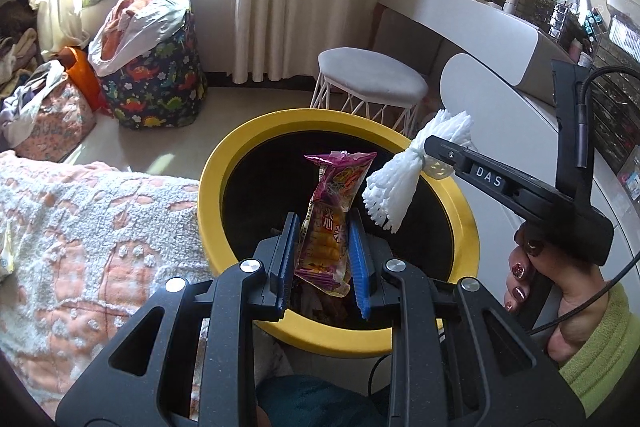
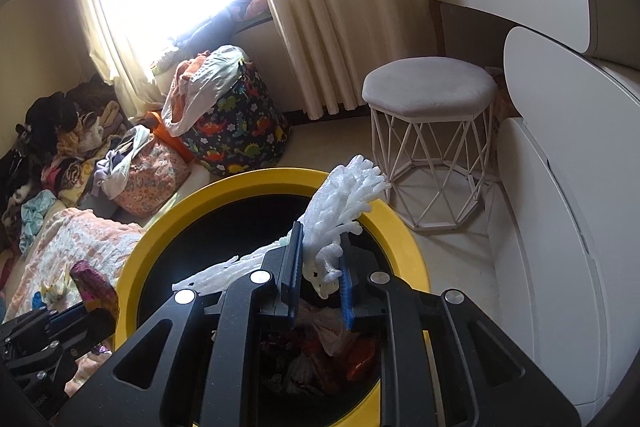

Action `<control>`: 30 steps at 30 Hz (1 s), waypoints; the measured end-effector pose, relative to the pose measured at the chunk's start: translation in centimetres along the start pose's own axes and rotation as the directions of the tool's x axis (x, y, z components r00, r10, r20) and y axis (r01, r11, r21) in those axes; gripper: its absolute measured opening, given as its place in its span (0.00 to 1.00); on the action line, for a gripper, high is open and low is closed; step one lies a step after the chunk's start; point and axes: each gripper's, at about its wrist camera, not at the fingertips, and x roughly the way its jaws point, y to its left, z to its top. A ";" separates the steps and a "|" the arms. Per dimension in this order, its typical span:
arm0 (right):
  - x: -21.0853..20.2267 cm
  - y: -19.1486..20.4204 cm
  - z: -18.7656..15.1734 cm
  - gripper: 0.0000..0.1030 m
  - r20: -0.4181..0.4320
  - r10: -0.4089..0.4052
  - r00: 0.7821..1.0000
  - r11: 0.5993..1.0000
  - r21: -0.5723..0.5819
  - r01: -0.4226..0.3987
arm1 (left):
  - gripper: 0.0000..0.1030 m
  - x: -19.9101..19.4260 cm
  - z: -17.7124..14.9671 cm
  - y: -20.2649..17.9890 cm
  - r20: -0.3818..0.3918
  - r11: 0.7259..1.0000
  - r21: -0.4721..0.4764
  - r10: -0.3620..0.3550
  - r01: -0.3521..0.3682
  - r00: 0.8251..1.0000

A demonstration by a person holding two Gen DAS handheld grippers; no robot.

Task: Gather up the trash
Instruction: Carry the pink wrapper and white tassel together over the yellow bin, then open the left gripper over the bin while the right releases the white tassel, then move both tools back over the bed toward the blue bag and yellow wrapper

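My left gripper (image 1: 323, 223) is shut on a purple snack wrapper (image 1: 330, 219) and holds it upright over the yellow-rimmed bin (image 1: 208, 183). My right gripper (image 2: 320, 251) is shut on a white foam fruit net (image 2: 340, 203), also over the bin (image 2: 132, 267). The net shows in the left wrist view (image 1: 404, 171), pinched by the right gripper (image 1: 430, 145) above the bin's right side. The left gripper (image 2: 86, 301) with the wrapper (image 2: 94, 285) shows at lower left in the right wrist view. Trash (image 2: 320, 351) lies inside the bin.
A bed with a pink and white blanket (image 1: 80, 239) lies left of the bin. A white stool (image 1: 372, 83) stands behind it. A white vanity desk (image 1: 500, 39) is on the right. A dinosaur-print bag (image 1: 156, 83) and clothes piles sit by the curtains.
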 end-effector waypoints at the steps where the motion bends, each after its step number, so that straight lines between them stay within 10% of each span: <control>1: 0.0 0.0 0.0 0.17 -0.003 0.005 1.000 1.000 0.000 -0.005 | 0.18 0.4 0.2 0.0 -0.005 1.000 -0.004 0.001 -0.001 1.000; 7: 0.1 0.1 0.1 0.43 -0.008 0.013 1.000 1.000 0.012 -0.013 | 0.20 1.9 0.9 0.7 -0.018 0.999 -0.034 0.009 -0.009 1.000; 17: -0.5 0.7 0.5 0.63 0.026 0.041 0.999 0.999 0.022 -0.042 | 0.89 -0.5 -0.1 2.0 0.058 0.995 -0.084 0.061 -0.056 0.996; 30: -1.8 5.4 0.7 0.72 0.043 0.130 0.991 0.989 -0.074 -0.126 | 0.89 -5.1 -1.2 5.6 0.117 0.975 -0.164 0.169 -0.149 0.979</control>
